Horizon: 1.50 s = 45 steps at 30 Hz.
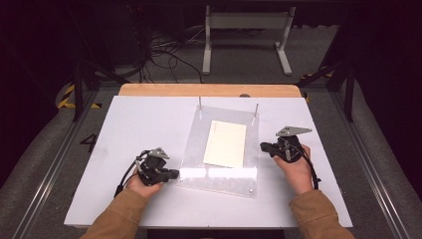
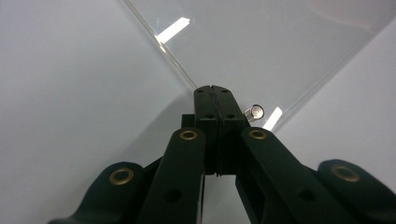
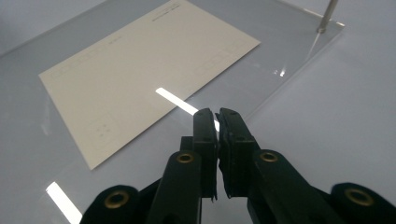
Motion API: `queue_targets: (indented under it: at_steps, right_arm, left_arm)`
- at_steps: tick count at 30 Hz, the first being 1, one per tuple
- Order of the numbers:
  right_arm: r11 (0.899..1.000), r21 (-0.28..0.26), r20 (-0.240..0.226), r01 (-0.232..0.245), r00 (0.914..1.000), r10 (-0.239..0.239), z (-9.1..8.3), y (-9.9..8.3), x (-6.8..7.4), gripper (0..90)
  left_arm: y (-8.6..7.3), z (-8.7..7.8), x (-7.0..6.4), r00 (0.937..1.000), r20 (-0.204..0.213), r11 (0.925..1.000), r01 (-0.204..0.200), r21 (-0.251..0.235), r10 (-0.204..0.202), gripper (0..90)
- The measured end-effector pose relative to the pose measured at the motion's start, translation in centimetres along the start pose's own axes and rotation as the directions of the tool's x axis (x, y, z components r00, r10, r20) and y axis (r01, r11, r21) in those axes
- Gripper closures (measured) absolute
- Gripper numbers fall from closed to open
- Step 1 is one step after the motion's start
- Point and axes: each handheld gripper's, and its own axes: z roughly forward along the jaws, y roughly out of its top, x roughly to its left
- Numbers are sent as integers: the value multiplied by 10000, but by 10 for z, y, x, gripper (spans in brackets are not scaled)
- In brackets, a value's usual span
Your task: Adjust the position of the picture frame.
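Both your grippers rest at the edges of a clear plate [image 1: 191,164] on the white table [image 1: 139,124].

Left to right: your left gripper [image 1: 174,174], jaws pressed together and holding nothing, points at the plate's near left corner, beside a small metal peg [image 2: 255,112]. A cream card [image 1: 225,144] lies flat on the plate. Your right gripper [image 1: 263,146], jaws all but closed and empty, sits at the plate's right edge.

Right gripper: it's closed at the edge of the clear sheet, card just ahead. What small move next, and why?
Probably open the right gripper a little. Its jaws stand pressed together, empty, at the clear sheet's right edge, with the cream card lying flat ahead. Shut jaws cannot take the card. The left gripper is shut too, near a small metal peg.
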Motion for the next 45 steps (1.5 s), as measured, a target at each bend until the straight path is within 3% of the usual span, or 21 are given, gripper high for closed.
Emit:
queue_targets:
  at_steps: [4,9,14,16,17,18,20,23,26,27,28,30,37,43,45]
  right_arm:
    - [9977,311,-283,600,9978,-591,-9,-3,8,836]
    - [9990,82,-576,440,9974,-435,-24,-5,8,810]
    - [9983,118,-895,573,9944,-560,-33,-9,8,799]
    - [9941,321,-1009,1040,9898,-1003,-38,-11,13,794]
    - [9919,396,-1018,1211,9880,-1165,-42,-11,16,786]
    - [9901,424,-1091,1336,9857,-1284,-44,-11,17,780]
    - [9859,723,-1667,1509,9764,-1372,-50,-12,20,761]
    - [9757,1001,-1799,1951,9680,-1751,-57,-16,24,757]
    - [9625,1387,-1947,2333,9593,-2045,-61,-22,29,751]
    - [9625,1387,-1947,2333,9593,-2045,-61,-22,29,751]
    - [9535,1640,-2103,2527,9534,-2165,-63,-28,33,737]
    - [9496,1718,-2150,2621,9507,-2235,-63,-30,34,733]
    - [9162,2449,-2448,3171,9346,-2580,-54,-41,44,709]
    - [9022,2717,-2494,3350,9300,-2702,-48,-42,45,708]
    - [8969,2781,-2511,3438,9273,-2776,-46,-41,47,710]
  left_arm:
    - [5,8,-15,9983,375,9990,-441,87,438,898]
    - [12,19,-31,9958,541,9972,-738,72,733,898]
    - [13,19,-33,9944,529,9955,-926,173,916,891]
    - [12,16,-35,9920,296,9921,-1234,242,1226,861]
    - [12,14,-37,9929,366,9934,-1136,183,1129,845]
    - [12,11,-37,9906,454,9916,-1297,33,1294,829]
    - [14,5,-40,9876,481,9887,-1485,-218,1494,781]
    - [15,0,-44,9809,687,9831,-1799,-326,1818,708]
    - [16,1,-47,9770,1029,9824,-1841,-332,1865,688]
    - [16,1,-47,9770,1029,9824,-1841,-332,1865,684]
    - [16,3,-49,9745,1005,9797,-1991,-234,2004,681]
    - [15,4,-50,9754,997,9805,-1953,-207,1964,678]
    - [14,10,-51,9749,889,9787,-2054,24,2043,665]
    - [15,16,-53,9711,760,9737,-2276,119,2261,680]
    - [15,16,-55,9684,691,9702,-2415,201,2396,722]
